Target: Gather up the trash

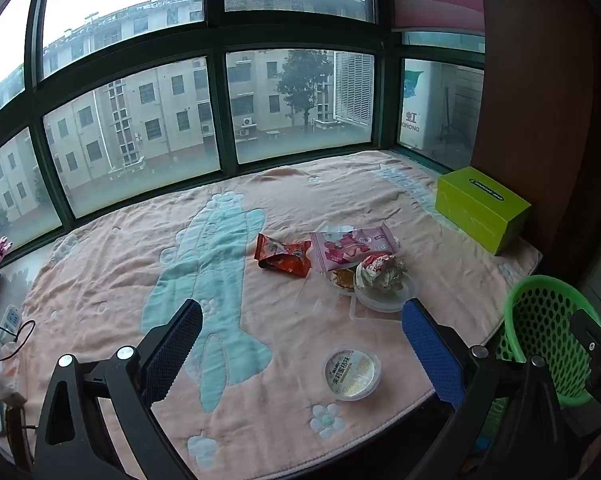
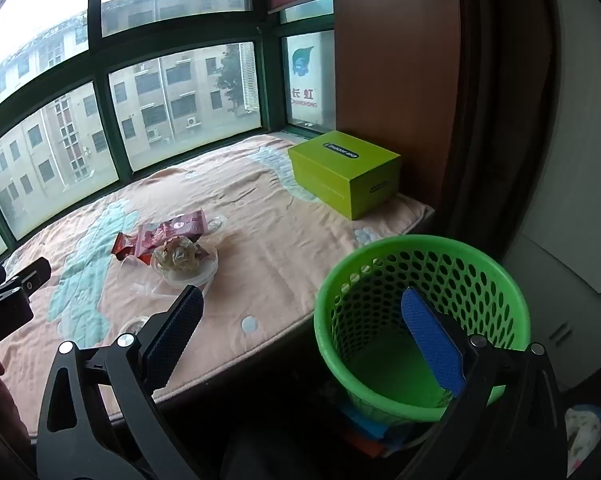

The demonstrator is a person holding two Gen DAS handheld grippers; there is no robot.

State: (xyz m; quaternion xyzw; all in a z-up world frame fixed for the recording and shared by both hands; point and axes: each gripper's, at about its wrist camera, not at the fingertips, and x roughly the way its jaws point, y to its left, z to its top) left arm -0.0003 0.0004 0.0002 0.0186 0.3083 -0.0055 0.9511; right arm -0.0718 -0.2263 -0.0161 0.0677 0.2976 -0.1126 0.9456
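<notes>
On the pink blanket [image 1: 100,264] lie a red-orange wrapper [image 1: 283,255], a pink snack wrapper [image 1: 352,245], a clear plastic dish with crumpled paper [image 1: 382,276] and a small sealed cup [image 1: 352,372]. My left gripper [image 1: 300,344] is open and empty, above the blanket just before the cup. A green perforated bin [image 2: 420,312] stands beside the bed edge, empty inside. My right gripper [image 2: 302,328] is open and empty, its right finger over the bin's mouth. The wrappers [image 2: 168,234] and the dish [image 2: 184,262] also show in the right wrist view.
A lime-green box [image 1: 482,208] [image 2: 346,172] sits at the blanket's far right corner by a brown wall. Green-framed windows [image 1: 220,120] line the back. A power strip and cable [image 1: 12,320] lie at the left. The left gripper's body [image 2: 8,296] shows at the right wrist view's left edge.
</notes>
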